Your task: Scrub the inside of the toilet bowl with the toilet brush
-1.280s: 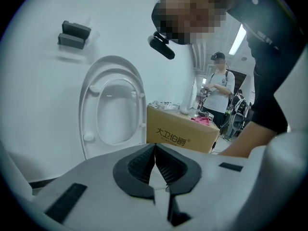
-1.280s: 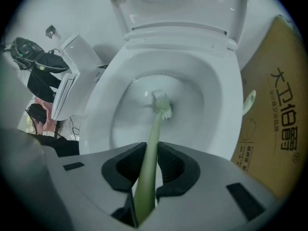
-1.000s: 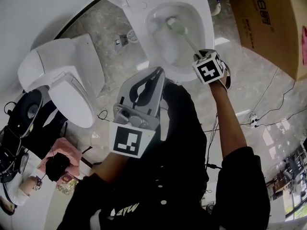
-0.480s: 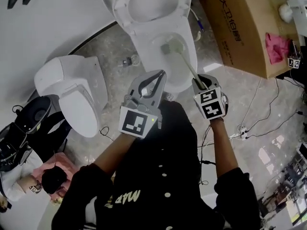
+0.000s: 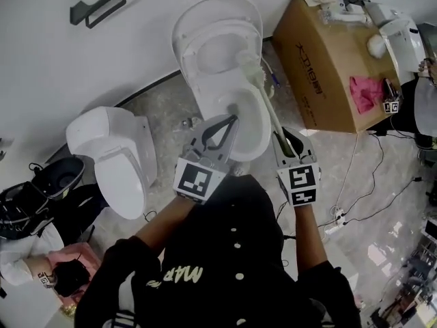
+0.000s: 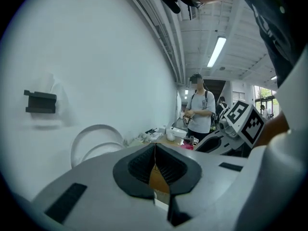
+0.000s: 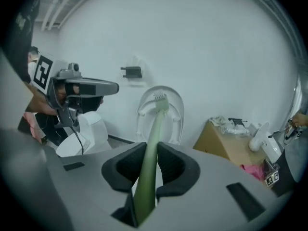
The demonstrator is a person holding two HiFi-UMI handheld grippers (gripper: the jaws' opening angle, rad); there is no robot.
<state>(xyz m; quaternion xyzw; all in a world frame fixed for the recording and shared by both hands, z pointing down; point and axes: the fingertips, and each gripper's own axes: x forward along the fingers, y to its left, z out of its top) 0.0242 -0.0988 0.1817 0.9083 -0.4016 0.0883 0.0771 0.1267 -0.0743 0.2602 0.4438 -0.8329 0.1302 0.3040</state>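
A: How is the right gripper (image 7: 150,163) found?
B: Its jaws are clamped on the pale green plastic handle of the toilet brush (image 7: 153,138). The handle is run up between the pads.
A: Where is the bristle head (image 7: 160,101) placed?
B: It is seen against the upturned white seat and lid (image 5: 217,43), above the white ceramic toilet bowl (image 5: 247,125). Contact cannot be judged.
A: And the left gripper (image 5: 225,123)?
B: It is held over the bowl's near rim. Its jaws are pressed together and nothing is gripped.
A: What surroundings are noted?
B: A second white toilet (image 5: 113,157) is recorded to the left and a brown cardboard box (image 5: 317,80) to the right.
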